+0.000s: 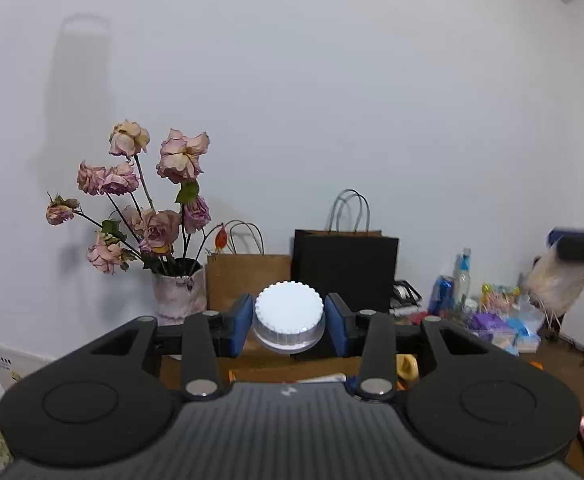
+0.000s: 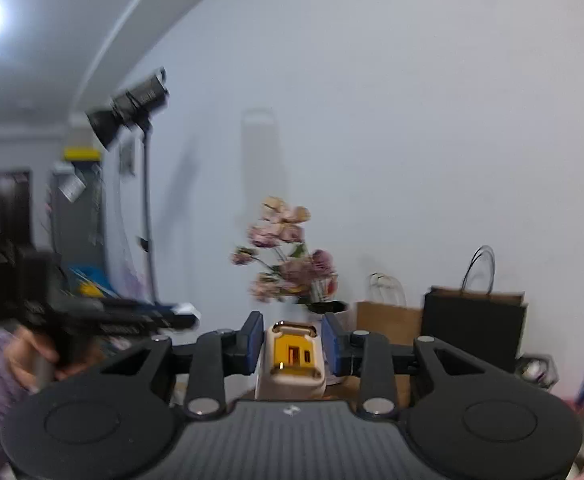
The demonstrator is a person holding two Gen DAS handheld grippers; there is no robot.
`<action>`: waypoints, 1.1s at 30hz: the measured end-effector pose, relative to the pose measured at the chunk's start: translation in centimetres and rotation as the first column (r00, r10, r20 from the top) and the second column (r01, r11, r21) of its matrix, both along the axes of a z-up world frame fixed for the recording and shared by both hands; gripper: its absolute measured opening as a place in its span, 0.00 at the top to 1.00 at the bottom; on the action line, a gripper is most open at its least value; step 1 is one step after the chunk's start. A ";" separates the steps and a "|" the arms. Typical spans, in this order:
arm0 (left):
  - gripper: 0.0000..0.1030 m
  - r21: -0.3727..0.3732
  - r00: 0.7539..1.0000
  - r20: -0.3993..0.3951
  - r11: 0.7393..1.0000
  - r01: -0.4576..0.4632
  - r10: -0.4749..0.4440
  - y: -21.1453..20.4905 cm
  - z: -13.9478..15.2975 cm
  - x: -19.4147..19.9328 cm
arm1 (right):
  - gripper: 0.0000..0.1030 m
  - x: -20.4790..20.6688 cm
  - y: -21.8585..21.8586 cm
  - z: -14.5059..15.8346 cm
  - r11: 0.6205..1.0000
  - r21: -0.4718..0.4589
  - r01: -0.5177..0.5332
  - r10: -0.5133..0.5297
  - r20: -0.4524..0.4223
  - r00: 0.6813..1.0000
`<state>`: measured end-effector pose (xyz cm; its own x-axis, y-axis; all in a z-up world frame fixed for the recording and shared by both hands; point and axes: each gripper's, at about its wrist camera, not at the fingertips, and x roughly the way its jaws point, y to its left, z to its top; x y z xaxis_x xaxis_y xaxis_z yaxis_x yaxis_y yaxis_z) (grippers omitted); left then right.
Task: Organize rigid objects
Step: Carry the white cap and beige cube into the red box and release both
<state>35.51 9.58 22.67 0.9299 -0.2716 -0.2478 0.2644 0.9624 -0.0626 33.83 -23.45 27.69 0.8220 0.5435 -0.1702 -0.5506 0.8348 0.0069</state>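
The left gripper pinches a white jar and the right gripper pinches a little white and yellow charger, both up above the desk. Both things still need a spot

Item count — two paper bags: one brown paper bag, one black paper bag. One vase of dried roses. One white-capped jar. One charger. One studio lamp.

No readable text in either view. Print on white card at lower left too small to read; small gripper-body emblem not legible.
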 end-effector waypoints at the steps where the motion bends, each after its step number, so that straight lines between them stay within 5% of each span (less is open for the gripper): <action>1: 0.61 -0.020 1.000 -0.021 1.000 -0.009 0.009 -0.4 -0.9 1.3 | 0.70 1.3 0.6 -0.9 1.000 -0.010 0.008 -0.008 -0.021 1.000; 11: 0.61 0.000 0.960 -0.280 1.000 0.030 -0.029 -4.9 -15.2 16.0 | 0.72 20.9 7.9 -19.2 0.991 -0.130 0.043 -0.080 -0.295 0.952; 19: 0.61 0.006 0.875 -0.479 0.997 -0.078 0.072 -4.3 -26.5 27.1 | 0.72 33.1 9.9 -30.8 0.991 -0.041 0.125 -0.128 -0.543 0.830; 23: 0.60 0.029 0.852 -0.516 0.996 -0.089 0.091 -4.0 -29.2 29.2 | 0.73 36.3 9.5 -33.4 0.992 0.052 0.118 -0.057 -0.645 0.762; 24: 0.60 0.048 0.864 -0.490 0.994 -0.101 0.112 -4.3 -29.3 29.5 | 0.73 36.6 9.6 -33.8 0.992 0.065 0.107 -0.037 -0.664 0.747; 26: 0.56 0.074 0.868 -0.485 0.994 -0.085 0.110 -4.6 -29.3 29.8 | 0.73 37.2 9.6 -34.0 0.990 0.071 0.119 -0.042 -0.665 0.745; 30: 0.42 0.081 0.868 -0.487 0.995 -0.064 0.095 -4.9 -29.0 29.5 | 0.48 36.7 8.7 -33.4 0.983 -0.014 0.183 -0.152 -0.625 0.766; 33: 0.40 0.088 0.866 -0.486 0.992 -0.090 0.121 -5.0 -28.2 28.7 | 0.47 36.0 7.4 -32.2 0.980 0.000 0.200 -0.157 -0.621 0.768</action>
<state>64.20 4.58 -5.49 0.7073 -0.1486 -0.6911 0.1115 0.9889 -0.0986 69.86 -16.09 -4.49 0.6364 0.4246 -0.6440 -0.2513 0.9035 0.3473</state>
